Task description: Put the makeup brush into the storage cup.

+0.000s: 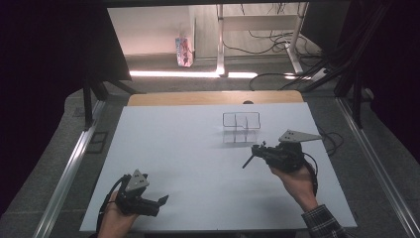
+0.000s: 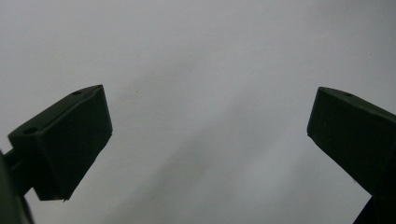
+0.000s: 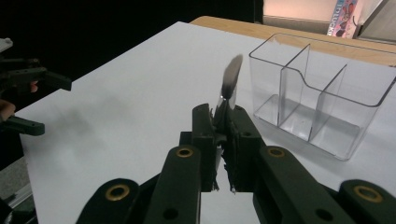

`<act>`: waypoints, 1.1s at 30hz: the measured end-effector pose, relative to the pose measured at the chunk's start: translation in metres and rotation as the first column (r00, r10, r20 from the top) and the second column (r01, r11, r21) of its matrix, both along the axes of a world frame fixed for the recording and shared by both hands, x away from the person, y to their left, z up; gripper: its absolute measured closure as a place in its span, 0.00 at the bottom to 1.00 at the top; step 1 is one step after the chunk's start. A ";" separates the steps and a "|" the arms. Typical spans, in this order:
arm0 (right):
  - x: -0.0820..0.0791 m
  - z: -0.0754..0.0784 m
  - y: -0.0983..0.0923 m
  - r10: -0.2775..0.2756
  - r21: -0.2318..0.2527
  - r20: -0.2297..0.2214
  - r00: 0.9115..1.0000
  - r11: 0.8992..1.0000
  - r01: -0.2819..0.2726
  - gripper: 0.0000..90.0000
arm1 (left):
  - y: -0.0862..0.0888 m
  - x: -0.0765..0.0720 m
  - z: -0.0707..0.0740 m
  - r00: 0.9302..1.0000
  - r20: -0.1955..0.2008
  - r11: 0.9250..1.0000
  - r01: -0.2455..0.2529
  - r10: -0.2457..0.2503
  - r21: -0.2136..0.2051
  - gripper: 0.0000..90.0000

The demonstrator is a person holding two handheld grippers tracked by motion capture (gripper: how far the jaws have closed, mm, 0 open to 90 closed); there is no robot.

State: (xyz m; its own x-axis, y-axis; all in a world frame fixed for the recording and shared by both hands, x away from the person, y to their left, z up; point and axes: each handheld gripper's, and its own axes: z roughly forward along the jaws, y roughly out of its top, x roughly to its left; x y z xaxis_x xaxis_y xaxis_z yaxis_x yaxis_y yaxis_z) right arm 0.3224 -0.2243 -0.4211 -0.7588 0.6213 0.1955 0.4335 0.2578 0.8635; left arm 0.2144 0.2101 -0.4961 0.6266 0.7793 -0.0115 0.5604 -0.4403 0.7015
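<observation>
Brush (image 3: 229,84) is clamped between the closed jaws of the right gripper (image 3: 223,122), its handle pinched at the jaw tips and its dark bristle end rising up and beyond them, slightly blurred. From above, the same brush (image 1: 248,160) projects out of the right gripper (image 1: 258,150) toward the person's left, clear of the table surface as far as can be judged. Clear plastic organizer (image 3: 317,93) stands upright just ahead of and to the right of that gripper's tips, apart from the brush; it has three visible compartments, all seemingly bare. In the high view the organizer (image 1: 241,127) sits beyond the right gripper, on the white table (image 1: 178,148). Right hand (image 1: 296,179) holds the gripper from behind, with a plaid sleeve (image 1: 323,222) at the wrist and the grey three-cornered plate (image 1: 298,135) on top. Left gripper (image 1: 161,201) rests low at the near edge of the table, well apart from the right gripper and the organizer, held by the left hand (image 1: 116,218). Its jaws stand wide apart, with bare white table between them and nothing held.
</observation>
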 end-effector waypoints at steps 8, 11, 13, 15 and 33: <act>0.009 0.003 -0.002 -0.019 -0.002 0.009 1.000 1.000 0.019 0.92 | 0.005 0.000 -0.002 1.000 -0.010 1.000 -0.014 0.015 0.012 0.01; 0.013 0.004 -0.002 -0.028 0.001 0.011 1.000 1.000 0.028 0.92 | 0.009 0.000 -0.003 1.000 -0.010 1.000 -0.022 0.023 0.015 0.01; 0.015 0.006 -0.003 -0.032 -0.002 0.016 0.999 0.999 0.032 0.92 | 0.012 0.000 -0.003 0.999 -0.011 0.999 -0.031 0.031 0.016 0.01; 0.017 0.007 -0.003 -0.036 0.001 0.018 0.999 0.999 0.036 0.92 | 0.014 -0.001 -0.003 0.999 -0.011 0.999 -0.040 0.040 0.011 0.01; 0.042 0.016 0.004 -0.059 0.012 0.034 0.998 0.998 0.059 0.92 | 0.022 -0.003 -0.006 0.998 -0.030 0.999 -0.053 0.053 0.006 0.01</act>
